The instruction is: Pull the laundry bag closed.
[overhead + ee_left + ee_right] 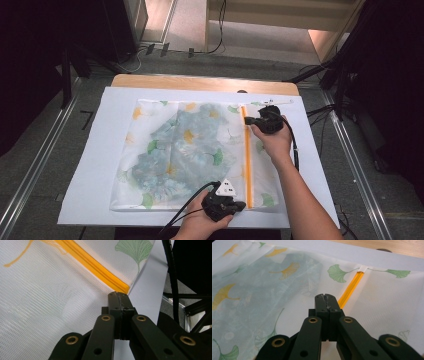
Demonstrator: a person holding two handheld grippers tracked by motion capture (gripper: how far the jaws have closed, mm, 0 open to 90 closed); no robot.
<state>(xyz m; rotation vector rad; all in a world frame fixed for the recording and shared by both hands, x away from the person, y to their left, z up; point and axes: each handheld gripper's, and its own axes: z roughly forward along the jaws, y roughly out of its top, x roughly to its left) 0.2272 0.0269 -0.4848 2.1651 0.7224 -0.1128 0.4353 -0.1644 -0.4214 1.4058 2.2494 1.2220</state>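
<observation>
Mesh laundry bag: I pinch its near corner in my closed left gripper; my right gripper, closed on the slider, should run straight along the orange zipper.

**Mesh, plastic, paper and wood on the table**

A fine woven mesh, matt and slightly translucent, is being shown by the laundry bag, printed with green and yellow leaves. A smoother, faintly glossy orange tape with close teeth is being presented by its zipper. Soft patterned cloth is being seen dimly through the mesh. Matt black plastic with brass-coloured rivets is being displayed by the left gripper and the right gripper. Smooth matt white paper is being laid over the pale, smooth wooden table.
</observation>
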